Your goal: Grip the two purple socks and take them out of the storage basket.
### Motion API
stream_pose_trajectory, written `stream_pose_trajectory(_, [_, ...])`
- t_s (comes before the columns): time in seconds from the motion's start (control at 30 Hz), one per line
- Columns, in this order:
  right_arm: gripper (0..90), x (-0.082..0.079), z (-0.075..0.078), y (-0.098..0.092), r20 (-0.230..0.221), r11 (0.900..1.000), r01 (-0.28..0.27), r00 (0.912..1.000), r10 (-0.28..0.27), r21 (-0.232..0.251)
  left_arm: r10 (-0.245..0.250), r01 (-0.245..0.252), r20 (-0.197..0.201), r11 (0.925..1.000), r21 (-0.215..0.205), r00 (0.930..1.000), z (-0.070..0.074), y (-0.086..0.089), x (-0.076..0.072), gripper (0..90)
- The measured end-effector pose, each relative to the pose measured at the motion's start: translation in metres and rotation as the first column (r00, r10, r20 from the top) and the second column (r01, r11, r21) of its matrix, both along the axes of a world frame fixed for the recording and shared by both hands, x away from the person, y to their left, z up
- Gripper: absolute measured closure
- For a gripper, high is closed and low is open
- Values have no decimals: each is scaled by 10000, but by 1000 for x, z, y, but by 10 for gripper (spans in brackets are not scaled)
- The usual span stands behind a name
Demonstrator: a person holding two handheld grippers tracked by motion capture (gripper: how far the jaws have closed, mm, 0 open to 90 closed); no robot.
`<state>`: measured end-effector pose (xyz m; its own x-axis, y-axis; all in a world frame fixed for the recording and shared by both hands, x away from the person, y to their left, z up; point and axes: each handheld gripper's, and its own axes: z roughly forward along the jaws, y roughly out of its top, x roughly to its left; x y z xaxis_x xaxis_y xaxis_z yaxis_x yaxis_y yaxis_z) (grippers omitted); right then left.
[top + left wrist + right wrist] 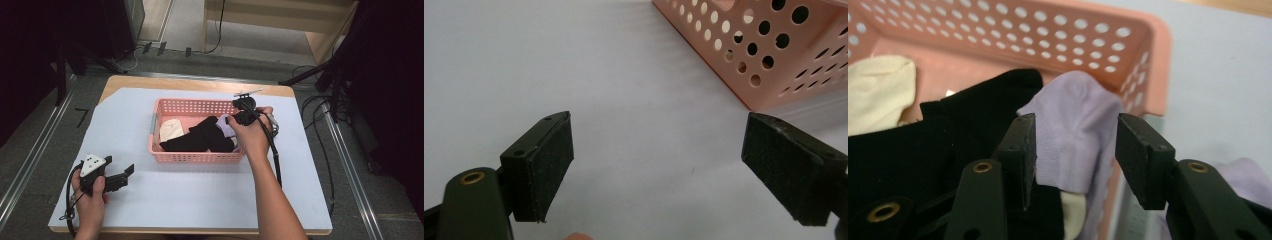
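The lilac cloth, partly hidden under black cloth, is framed by the spread right gripper at the basket rim; the left gripper is held spread over bare table.

The table was viewed from above; close gripper views were aimed at the shared pink perforated plastic basket.
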<state>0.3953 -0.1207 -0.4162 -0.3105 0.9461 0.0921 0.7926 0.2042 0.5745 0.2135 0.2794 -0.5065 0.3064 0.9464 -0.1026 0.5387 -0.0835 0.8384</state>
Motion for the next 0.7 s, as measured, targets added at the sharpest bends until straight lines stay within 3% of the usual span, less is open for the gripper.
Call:
stream_pose_trajectory(0.1, [535, 2, -9, 9, -188, 9996, -142, 9997, 138, -260, -4, 4, 12, 10000, -18, 10000, 0, 0, 0, 144])
stream_pose_trajectory(0.23, [569, 5, -15, 15, -375, 9995, -298, 9989, 292, -145, 10, -10, 20, 10000, -45, 10000, 0, 0, 0, 144])
stream_pose_trajectory(0.53, [566, 11, -37, 31, -599, 9940, -366, 9977, 306, -1031, 3, -3, 31, 10000, -58, 10000, 0, 0, 0, 144])
stream_pose_trajectory(0.6, [577, 13, -41, 34, -885, 9909, -480, 9954, 370, -1255, 1, -1, 29, 10000, -57, 10000, 0, 0, 0, 144])
stream_pose_trajectory(0.7, [734, 13, -45, 35, -1179, 9844, -702, 9917, 515, -1611, 5, -5, 31, 10000, -64, 10000, 0, 0, 0, 144])
